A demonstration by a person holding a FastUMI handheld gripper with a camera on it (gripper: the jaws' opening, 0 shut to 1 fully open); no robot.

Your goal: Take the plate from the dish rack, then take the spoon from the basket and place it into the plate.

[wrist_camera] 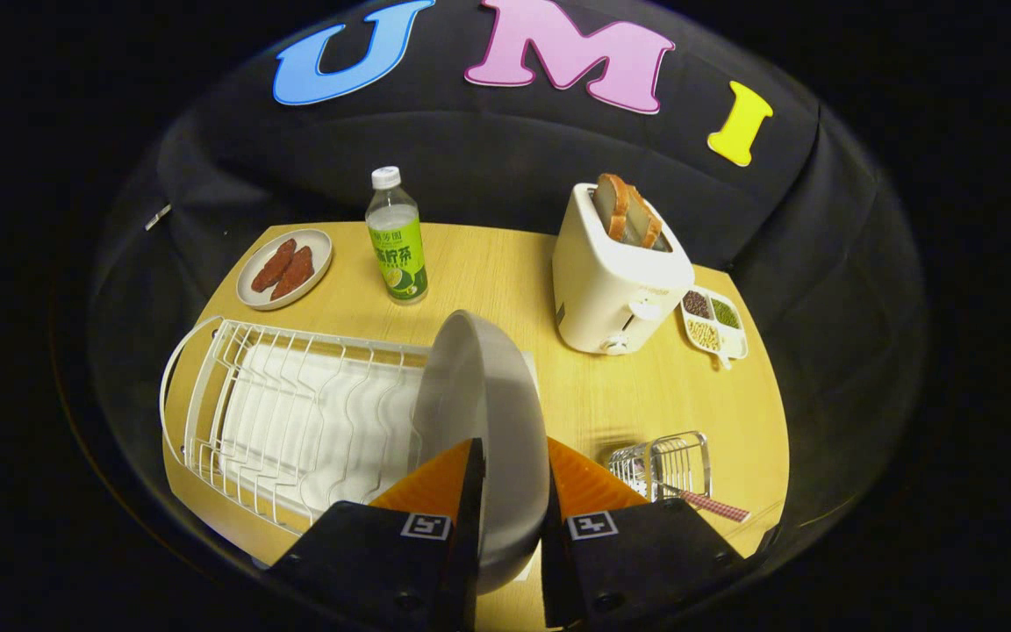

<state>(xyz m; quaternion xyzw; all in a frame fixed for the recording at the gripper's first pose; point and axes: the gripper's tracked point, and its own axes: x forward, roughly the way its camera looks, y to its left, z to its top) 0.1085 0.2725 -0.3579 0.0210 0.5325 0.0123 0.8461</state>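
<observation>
**Plate clamped on edge, spoon waits at 4 o'clock**

Dish rack point(295, 421) sits at 9 o'clock, empty. Gripper point(514, 491) jaws narrow, pinching plate point(479, 395) upright betw. them, rim running 12–6. Basket point(663, 465) w/ spoon point(716, 506) lies at 4 o'clock on desk point(488, 272), just beside right jaw.

The plate point(488, 412) hides the dish rack's point(295, 412) near end; the spoon's point(707, 505) bowl sits hidden in the basket point(663, 465).

The tongs point(514, 478) have ribbed orange fingers on black screwed mounts bearing square black-and-white markers.
</observation>
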